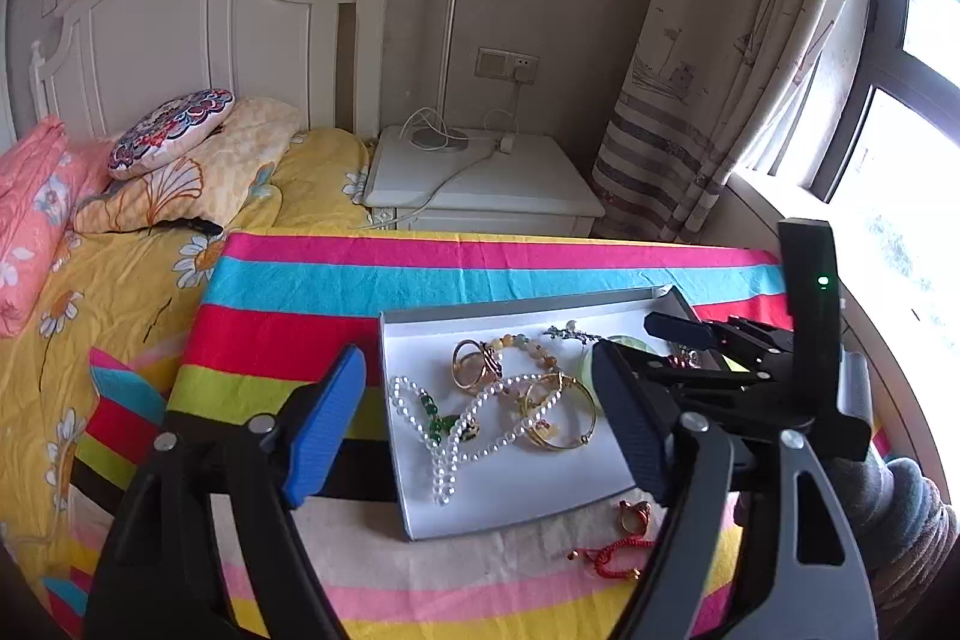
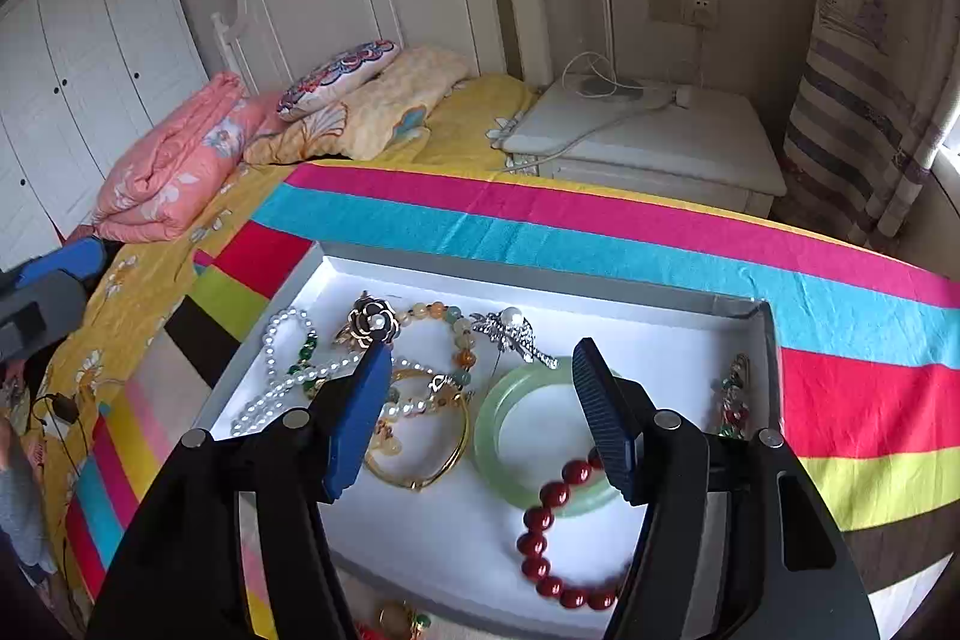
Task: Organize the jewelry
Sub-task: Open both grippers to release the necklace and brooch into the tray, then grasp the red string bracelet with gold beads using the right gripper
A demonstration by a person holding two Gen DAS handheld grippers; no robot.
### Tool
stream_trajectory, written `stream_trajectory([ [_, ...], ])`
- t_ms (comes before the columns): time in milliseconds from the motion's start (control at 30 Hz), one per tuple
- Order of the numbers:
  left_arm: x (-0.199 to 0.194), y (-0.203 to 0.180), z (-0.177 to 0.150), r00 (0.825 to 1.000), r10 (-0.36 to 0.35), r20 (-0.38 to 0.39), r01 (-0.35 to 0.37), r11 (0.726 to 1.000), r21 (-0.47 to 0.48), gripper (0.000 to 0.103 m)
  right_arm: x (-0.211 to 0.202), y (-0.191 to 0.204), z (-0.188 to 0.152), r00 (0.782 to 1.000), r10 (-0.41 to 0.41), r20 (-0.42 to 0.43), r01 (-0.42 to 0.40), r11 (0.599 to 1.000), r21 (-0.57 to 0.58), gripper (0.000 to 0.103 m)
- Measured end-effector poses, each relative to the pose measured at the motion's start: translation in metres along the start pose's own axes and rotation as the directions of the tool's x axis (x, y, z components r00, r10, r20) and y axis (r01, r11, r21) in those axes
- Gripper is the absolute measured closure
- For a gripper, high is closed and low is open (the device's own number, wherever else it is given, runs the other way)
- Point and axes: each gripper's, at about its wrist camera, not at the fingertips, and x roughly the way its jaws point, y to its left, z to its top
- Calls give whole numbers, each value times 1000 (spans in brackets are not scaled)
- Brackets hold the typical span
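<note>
Both claws (image 1: 480,430) (image 2: 480,412) wide, empty

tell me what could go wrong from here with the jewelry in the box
1. The pearl strand lies across the gold bangle and the green beads; lifting one would likely drag the others along.
2. The red bead bracelet overlaps the jade bangle right under the open right gripper; a grab there might catch both.
3. A gold ring and red cord bracelet sit outside the white box, near the open left gripper, easy to overlook or knock.
</note>
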Motion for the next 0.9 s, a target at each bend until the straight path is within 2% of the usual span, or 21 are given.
stream_trajectory([
  [100, -15, -3, -25, 1000, 14, 27, -14, 1000, -28, 9, -33, 2, -21, 999, 22, 41, -22, 1000, -2, 42],
  [200, -27, -8, -56, 999, 34, 24, -33, 999, -39, 6, -58, 3, -52, 998, 49, 43, -48, 999, -18, 41],
  [267, -31, -11, -79, 999, 42, -3, -42, 998, -43, 6, -69, 5, -75, 998, 55, 24, -54, 998, -37, 41],
  [367, -35, -9, -114, 999, 26, -42, -30, 995, -95, 6, -80, 9, -107, 1000, 14, 4, -14, 996, -86, 41],
  [533, -26, -3, -155, 991, -2, -134, -19, 987, -157, 6, -81, 19, -141, 997, 31, -65, -39, 992, -124, 41],
  [700, -15, -9, -179, 986, 45, -162, -63, 992, -109, 5, -74, 42, -143, 996, 30, -83, -48, 973, -225, 42],
  [733, -11, -9, -180, 981, 39, -188, -61, 992, -111, 5, -72, 46, -142, 996, 33, -83, -52, 971, -235, 47],
  [900, -10, -4, -177, 985, 15, -175, -40, 990, -138, 4, -59, 51, -125, 998, -1, -68, -16, 969, -248, 67],
])
